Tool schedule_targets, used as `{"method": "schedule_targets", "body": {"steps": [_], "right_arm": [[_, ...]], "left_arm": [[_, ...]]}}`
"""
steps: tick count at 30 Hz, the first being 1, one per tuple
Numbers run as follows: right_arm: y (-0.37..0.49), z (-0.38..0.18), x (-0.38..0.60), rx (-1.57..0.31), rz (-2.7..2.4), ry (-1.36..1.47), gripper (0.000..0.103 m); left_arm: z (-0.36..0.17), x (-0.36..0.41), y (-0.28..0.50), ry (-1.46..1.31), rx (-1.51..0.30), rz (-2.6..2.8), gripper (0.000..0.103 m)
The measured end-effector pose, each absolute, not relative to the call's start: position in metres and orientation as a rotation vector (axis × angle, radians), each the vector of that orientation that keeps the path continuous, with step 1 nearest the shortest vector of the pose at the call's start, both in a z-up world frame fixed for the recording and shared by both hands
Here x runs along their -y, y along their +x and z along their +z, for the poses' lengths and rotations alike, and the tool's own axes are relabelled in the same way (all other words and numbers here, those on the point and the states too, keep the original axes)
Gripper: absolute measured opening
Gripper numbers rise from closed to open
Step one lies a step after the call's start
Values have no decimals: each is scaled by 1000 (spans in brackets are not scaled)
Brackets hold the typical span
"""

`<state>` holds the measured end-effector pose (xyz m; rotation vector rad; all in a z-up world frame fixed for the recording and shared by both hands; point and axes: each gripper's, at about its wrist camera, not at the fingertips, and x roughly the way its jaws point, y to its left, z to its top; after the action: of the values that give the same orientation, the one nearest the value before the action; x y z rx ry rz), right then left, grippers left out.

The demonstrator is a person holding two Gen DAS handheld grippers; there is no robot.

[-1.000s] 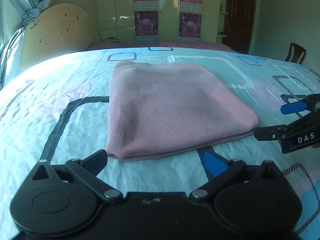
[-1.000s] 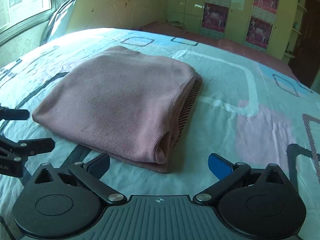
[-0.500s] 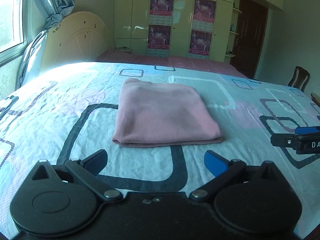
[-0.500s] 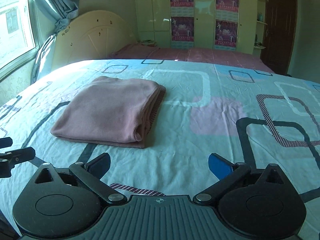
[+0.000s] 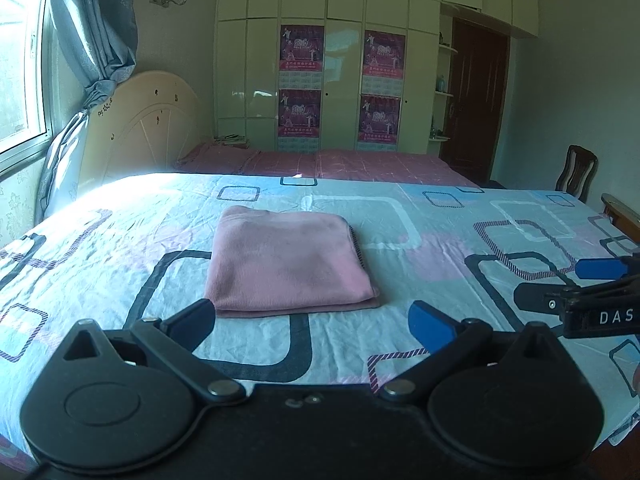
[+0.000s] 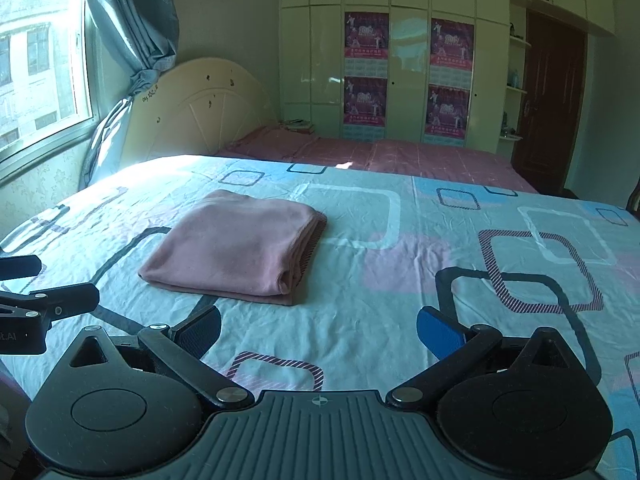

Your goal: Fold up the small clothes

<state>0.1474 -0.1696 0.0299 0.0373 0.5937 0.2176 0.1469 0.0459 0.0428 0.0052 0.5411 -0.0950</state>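
Note:
A pink garment [image 5: 288,260] lies folded into a neat rectangle on the patterned bed sheet [image 5: 440,240]; it also shows in the right wrist view [image 6: 240,246]. My left gripper [image 5: 312,320] is open and empty, held back from the garment's near edge. My right gripper [image 6: 320,328] is open and empty, near the garment's right front corner but apart from it. The right gripper's fingers [image 5: 532,296] show at the right edge of the left wrist view, and the left gripper's fingers [image 6: 76,294] at the left edge of the right wrist view.
A cream headboard [image 5: 140,124] and a window with a blue curtain [image 5: 92,24] stand at the left. A second bed with a pink cover [image 5: 340,160], a wardrobe with posters [image 5: 340,80], a dark door [image 5: 476,100] and a wooden chair [image 5: 578,170] lie beyond.
Both grippers have pulled back and up from the folded garment, so it looks smaller and farther away. The garment has not moved.

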Motion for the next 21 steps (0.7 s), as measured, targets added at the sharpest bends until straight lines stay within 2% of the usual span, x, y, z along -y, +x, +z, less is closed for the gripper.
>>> {"method": "schedule_targets", "body": {"steps": [21], "right_arm": [[121,46,184,-546,219,44,103]], "left_arm": [[53,-32,124,-3,-493,-109,103]]}}
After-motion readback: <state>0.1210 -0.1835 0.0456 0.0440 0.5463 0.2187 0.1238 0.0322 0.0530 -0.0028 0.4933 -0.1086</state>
